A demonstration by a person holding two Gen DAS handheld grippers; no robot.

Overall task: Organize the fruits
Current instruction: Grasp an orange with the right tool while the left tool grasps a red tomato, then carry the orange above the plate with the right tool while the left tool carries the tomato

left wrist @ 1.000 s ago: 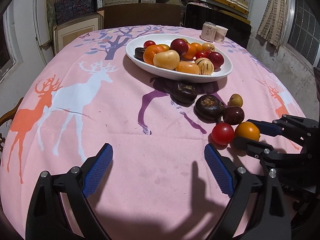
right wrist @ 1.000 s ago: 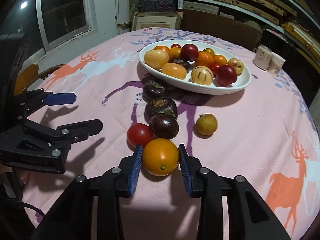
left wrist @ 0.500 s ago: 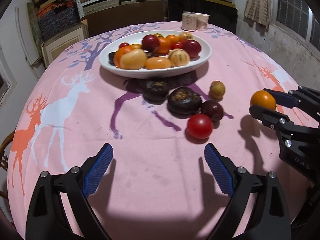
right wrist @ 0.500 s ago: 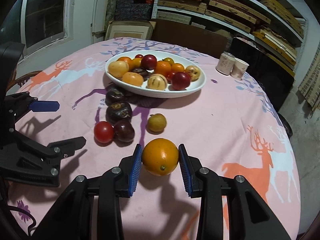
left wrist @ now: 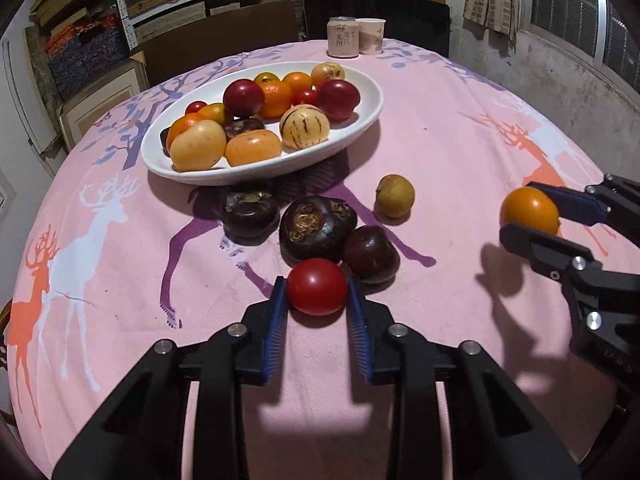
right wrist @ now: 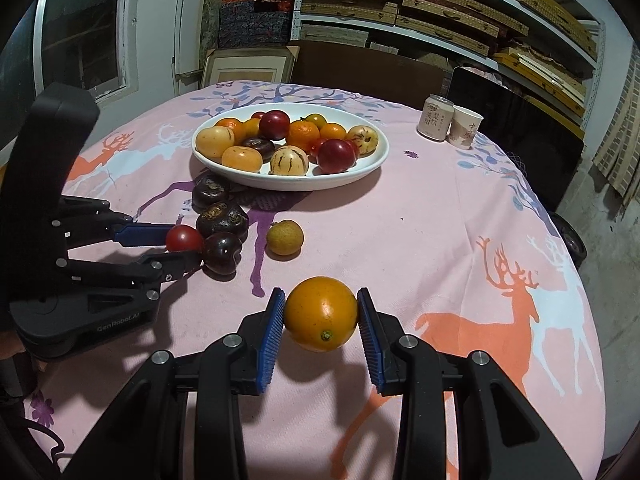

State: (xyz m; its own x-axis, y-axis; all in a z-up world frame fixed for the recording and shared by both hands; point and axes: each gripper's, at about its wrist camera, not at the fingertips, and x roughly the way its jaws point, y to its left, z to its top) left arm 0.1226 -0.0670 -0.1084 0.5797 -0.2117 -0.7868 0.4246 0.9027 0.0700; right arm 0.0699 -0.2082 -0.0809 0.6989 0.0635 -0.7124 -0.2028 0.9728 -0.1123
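Two claws now carry fruit. The left claw (left wrist: 317,300), wide apart a second ago, is closing on the red tomato (left wrist: 317,286), its pads against the fruit, on the table's near side beside the dark fruits. The right claw (right wrist: 321,320) stays clamped on the orange (right wrist: 320,313), now lifted clear of the pink tablecloth (right wrist: 420,240) toward the right edge. Both look bound for the white bowl (left wrist: 362,118). Loose on the cloth lie three dark fruits (left wrist: 316,226) and one small yellow-brown fruit (left wrist: 395,195).
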